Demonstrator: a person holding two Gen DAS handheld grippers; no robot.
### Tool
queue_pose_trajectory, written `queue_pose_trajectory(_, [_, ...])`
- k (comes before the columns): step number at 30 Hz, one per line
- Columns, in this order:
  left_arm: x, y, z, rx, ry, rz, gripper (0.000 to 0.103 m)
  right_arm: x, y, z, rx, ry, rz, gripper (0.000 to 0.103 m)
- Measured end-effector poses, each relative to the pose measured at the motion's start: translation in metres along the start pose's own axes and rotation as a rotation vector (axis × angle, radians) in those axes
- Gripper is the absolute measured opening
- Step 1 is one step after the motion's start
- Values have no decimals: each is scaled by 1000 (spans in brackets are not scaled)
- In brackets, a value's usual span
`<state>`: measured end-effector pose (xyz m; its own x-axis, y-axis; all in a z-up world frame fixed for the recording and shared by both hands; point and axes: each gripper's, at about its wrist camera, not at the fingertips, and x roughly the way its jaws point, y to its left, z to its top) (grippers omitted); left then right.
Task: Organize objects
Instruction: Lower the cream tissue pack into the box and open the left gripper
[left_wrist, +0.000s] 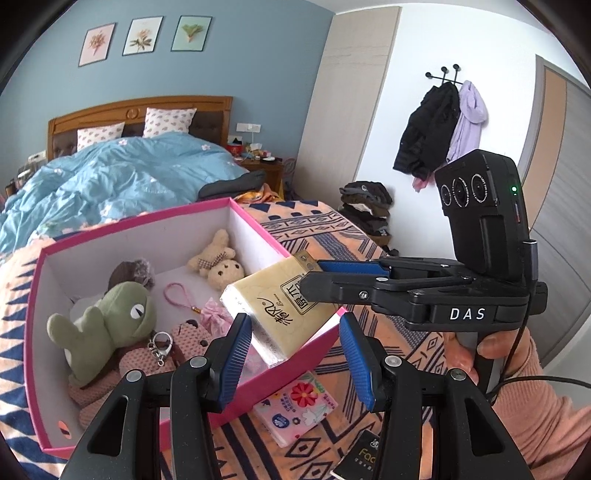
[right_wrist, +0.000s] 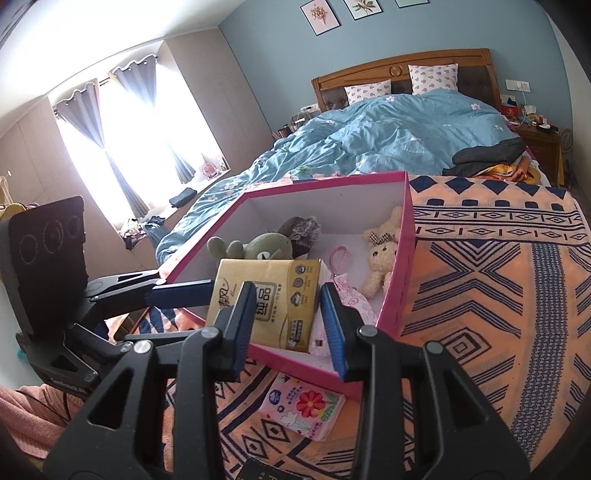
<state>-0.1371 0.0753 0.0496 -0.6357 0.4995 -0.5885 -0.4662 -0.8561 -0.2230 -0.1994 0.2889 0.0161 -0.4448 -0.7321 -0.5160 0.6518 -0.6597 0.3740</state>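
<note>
Over the pink box (left_wrist: 55, 373), the right gripper (left_wrist: 314, 271) clamps a yellow tissue pack (left_wrist: 266, 295) — the left gripper (left_wrist: 291, 363) hovers beside it, jaws apart, empty.

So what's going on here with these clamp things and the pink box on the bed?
A person is tidying small things into the pink box using two hand-held grippers. The right gripper grips a yellow tissue pack and holds it over the box's near edge. The left gripper is empty, close by. Plush toys already lie inside; a floral tissue pack waits on the patterned blanket.
</note>
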Motion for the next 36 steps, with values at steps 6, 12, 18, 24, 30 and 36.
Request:
queue_pose_trajectory(6, [10,4,-2,-15,23,3,49,7,-5,-1,6,17,-14,39])
queue_pose_trajectory(12, [16,9,-3,-33,42,-2,50,14,-9,-3,14,44,-25,39])
queue_pose_trajectory(18, [24,15,-8,-56,66,-6,49,21,-11,-7,20,77,-39,39])
queue_pose_trajectory(24, [28,20,-8,-70,81,-16,49,25,-11,-10,19,102,-59,39])
queue_pose_trajectory(30, [37,25,-11,-97,116,-28,49,28,-9,-9,8,109,-87,39])
queue_pose_trajectory(36, [39,27,-13,-105,121,-28,50,26,-9,-10,16,93,-108,40])
